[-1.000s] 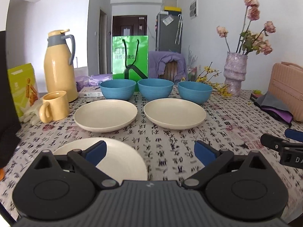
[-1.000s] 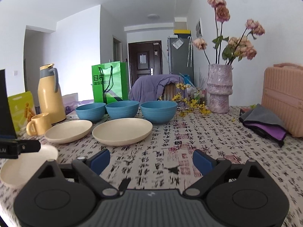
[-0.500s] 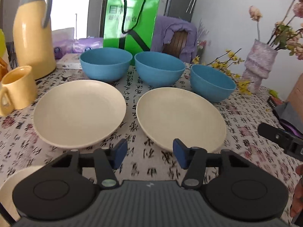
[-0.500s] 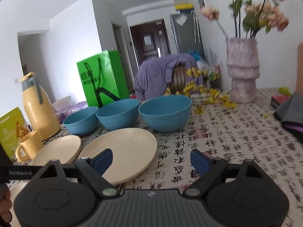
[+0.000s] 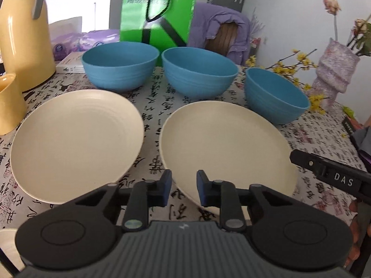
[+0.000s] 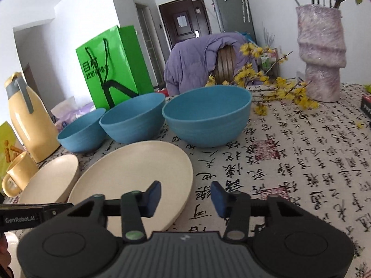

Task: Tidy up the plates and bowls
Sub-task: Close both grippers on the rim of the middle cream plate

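Two cream plates lie side by side, the left plate (image 5: 76,143) and the right plate (image 5: 222,148) (image 6: 129,176). Behind them stand three blue bowls (image 5: 120,66) (image 5: 199,71) (image 5: 276,99). My left gripper (image 5: 184,188) hovers at the right plate's near-left rim. Its jaws are closing, with the rim between them and a gap still showing. My right gripper (image 6: 186,197) straddles the same plate's right rim, jaws closing, pads not touching it. A third cream plate (image 5: 7,247) peeks in at the bottom left.
A yellow jug (image 5: 23,34) and yellow mug (image 5: 9,106) stand at the left. A green bag (image 5: 160,11) sits behind the bowls. At the right are a pink vase (image 6: 322,53), yellow flower sprigs (image 6: 278,88) and a dark cloth (image 5: 364,141).
Both grippers have moved forward and down to the right plate. Their jaws have narrowed from wide open to straddle its rim, the left more than the right.
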### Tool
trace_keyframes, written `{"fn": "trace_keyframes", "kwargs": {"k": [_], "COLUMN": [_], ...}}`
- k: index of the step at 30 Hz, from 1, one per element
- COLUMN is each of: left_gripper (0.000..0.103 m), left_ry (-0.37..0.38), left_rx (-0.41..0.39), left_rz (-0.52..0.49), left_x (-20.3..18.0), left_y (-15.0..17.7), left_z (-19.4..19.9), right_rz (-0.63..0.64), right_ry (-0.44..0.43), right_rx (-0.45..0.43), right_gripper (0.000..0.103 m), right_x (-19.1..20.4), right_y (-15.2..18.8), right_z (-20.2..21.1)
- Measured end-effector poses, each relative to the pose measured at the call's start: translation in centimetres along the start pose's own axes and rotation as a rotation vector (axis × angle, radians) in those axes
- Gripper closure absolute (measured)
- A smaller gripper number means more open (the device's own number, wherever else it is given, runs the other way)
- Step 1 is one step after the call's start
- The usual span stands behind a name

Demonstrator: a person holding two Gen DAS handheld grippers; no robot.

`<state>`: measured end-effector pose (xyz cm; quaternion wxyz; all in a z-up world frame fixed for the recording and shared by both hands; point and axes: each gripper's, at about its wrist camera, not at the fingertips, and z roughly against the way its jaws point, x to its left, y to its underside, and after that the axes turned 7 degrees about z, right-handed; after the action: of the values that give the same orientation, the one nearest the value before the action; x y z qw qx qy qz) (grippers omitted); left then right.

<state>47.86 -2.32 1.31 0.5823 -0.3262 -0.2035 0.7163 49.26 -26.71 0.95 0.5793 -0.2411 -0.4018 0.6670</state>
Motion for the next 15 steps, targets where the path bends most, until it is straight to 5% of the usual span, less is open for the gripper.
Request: {"fn": "trace_keyframes", "kwargs": {"k": [5, 7, 15], "left_gripper": [0.080, 0.083, 0.090], "left_ry": [-0.014, -0.025, -0.036], "left_rx": [0.010, 0.008, 0.004], "left_rz": [0.023, 0.024, 0.017], "left_x": [0.3, 0.3, 0.5], "left_y": [-0.4, -0.5, -0.7], "left_z": [-0.9, -1.2, -1.3], "right_rz": [0.005, 0.006, 0.013], "right_ry": [-0.004, -0.010, 0.005], "right_rx": [0.020, 0.024, 0.020], "right_gripper": [0.071, 0.085, 0.093], "right_x": [0.2, 0.3, 0.1], "right_y": [0.2, 0.3, 0.3], "right_z": [-1.5, -1.8, -1.9]}}
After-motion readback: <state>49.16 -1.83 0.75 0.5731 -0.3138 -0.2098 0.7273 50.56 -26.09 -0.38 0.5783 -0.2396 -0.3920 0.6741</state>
